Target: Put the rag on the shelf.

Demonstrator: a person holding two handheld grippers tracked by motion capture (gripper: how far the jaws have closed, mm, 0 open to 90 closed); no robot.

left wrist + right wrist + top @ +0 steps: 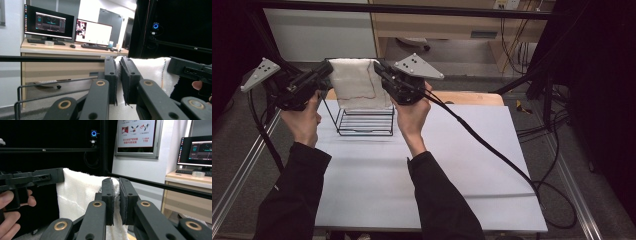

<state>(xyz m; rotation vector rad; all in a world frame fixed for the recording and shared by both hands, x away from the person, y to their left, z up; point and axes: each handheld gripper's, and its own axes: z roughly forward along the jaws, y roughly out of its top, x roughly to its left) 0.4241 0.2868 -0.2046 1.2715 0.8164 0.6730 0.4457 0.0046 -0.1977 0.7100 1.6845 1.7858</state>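
white tabletop (422, 170) fills the foreground, with a desk of monitors (50, 23) behind. above a black wire rack (364, 122) hangs a white cloth (357, 82), stretched by its top corners. left gripper (328, 70) pinches one corner, right gripper (377, 67) the other, jaws pressed tight on fabric.

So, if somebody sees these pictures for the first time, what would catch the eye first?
First the white towel, stretched in the air between the two claws above the far left part of the table. The left claw and the right claw are each shut on a top corner of it. Just under the towel stands a black wire rack.
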